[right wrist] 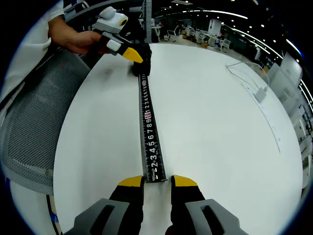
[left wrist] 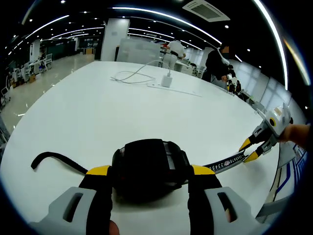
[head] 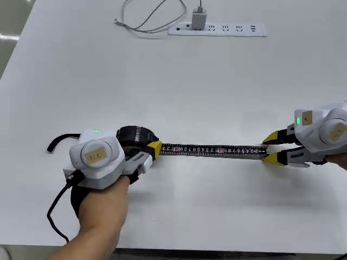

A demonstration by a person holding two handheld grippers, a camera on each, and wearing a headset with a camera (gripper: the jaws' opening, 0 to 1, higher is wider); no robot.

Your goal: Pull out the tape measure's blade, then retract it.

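Tape measure [head: 134,138] sits clamped between the left gripper's [left wrist: 150,171] jaws, with its black strap [head: 57,142] lying beside that gripper on the white table [head: 217,81]. Its blade [head: 214,149] lies flat, drawn out ahead toward the right gripper [right wrist: 157,182], whose jaws stand slightly parted, the blade's end just at their tips.

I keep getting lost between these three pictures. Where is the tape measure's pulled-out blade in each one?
Head view: the blade lies level across the lower middle, from the black case to the right gripper.
Left gripper view: lower right, leaving the case toward the right gripper.
Right gripper view: straight up the middle, from the jaw tips to the case.
Shared landmark: the white power strip with its charger.
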